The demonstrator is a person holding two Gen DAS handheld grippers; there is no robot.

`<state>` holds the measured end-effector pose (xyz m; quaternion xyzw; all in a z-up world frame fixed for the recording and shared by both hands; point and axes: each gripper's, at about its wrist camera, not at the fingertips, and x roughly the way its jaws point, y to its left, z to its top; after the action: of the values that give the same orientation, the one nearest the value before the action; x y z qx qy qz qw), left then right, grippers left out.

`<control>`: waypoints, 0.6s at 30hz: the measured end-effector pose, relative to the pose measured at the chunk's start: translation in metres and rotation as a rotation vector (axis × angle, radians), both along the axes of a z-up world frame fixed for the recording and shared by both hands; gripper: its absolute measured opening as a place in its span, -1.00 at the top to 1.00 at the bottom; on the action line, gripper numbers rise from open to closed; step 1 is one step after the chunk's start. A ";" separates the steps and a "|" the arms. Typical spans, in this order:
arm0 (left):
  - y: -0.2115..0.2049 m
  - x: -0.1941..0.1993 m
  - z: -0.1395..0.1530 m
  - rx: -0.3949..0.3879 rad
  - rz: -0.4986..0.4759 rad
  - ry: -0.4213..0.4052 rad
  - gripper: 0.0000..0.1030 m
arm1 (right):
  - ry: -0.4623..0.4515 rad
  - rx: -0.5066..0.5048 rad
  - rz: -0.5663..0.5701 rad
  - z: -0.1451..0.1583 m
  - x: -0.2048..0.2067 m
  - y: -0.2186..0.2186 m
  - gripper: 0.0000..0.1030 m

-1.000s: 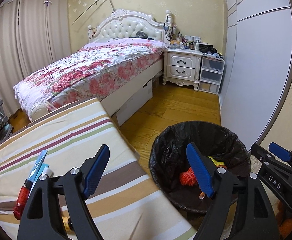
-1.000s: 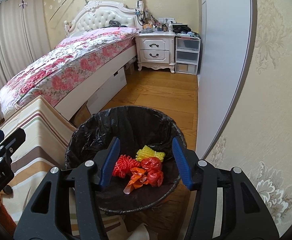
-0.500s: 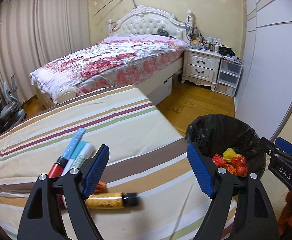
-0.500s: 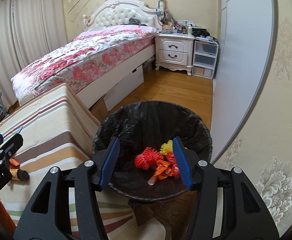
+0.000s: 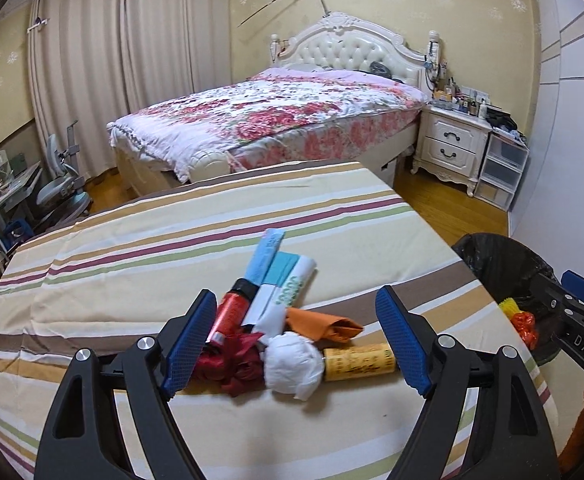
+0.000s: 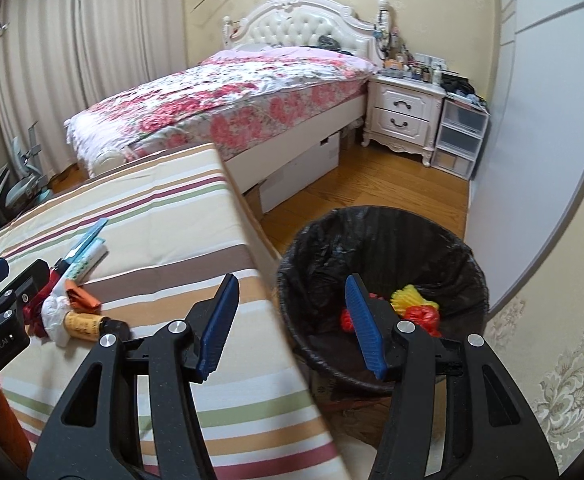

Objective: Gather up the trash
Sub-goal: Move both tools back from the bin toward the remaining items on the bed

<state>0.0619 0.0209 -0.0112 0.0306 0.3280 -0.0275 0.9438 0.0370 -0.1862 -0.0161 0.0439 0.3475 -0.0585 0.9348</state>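
Note:
A pile of trash lies on the striped table (image 5: 132, 264): a white crumpled wad (image 5: 292, 362), a dark red wad (image 5: 232, 360), a yellow tube (image 5: 358, 362), an orange wrapper (image 5: 324, 324), a red tube (image 5: 230, 312) and blue and white packets (image 5: 276, 276). My left gripper (image 5: 292, 342) is open and empty, its jaws either side of the pile. The black-lined bin (image 6: 384, 276) holds red and yellow trash (image 6: 416, 304). My right gripper (image 6: 292, 324) is open and empty over the table edge beside the bin. The pile also shows in the right wrist view (image 6: 72, 312).
A flowered bed (image 5: 276, 120) stands behind the table, with a white nightstand (image 5: 452, 144) and plastic drawers (image 5: 504, 168) by the wardrobe (image 6: 540, 120). Wood floor (image 6: 356, 196) lies between bed and bin. A desk chair (image 5: 60, 184) is at far left.
Both grippers have swung left from over the bin toward the table. The trash pile has come between the left jaws. Both stay open.

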 end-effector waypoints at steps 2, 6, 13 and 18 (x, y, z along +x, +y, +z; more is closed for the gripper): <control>0.014 -0.001 -0.002 -0.003 0.028 0.006 -0.54 | 0.009 -0.001 0.030 -0.001 0.001 0.011 -0.05; 0.042 -0.005 -0.007 -0.007 0.082 0.017 -0.54 | 0.024 -0.006 0.088 -0.004 0.004 0.035 -0.05; 0.085 -0.008 -0.019 -0.017 0.173 0.053 -0.54 | 0.050 -0.032 0.164 -0.011 0.013 0.070 -0.05; 0.101 -0.012 -0.026 -0.024 0.207 0.070 -0.54 | 0.064 -0.053 0.187 -0.016 0.025 0.086 -0.05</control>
<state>0.0503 0.1222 -0.0371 -0.0158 0.3618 0.0652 0.9298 0.0624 -0.1001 -0.0324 -0.0155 0.3780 0.0183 0.9255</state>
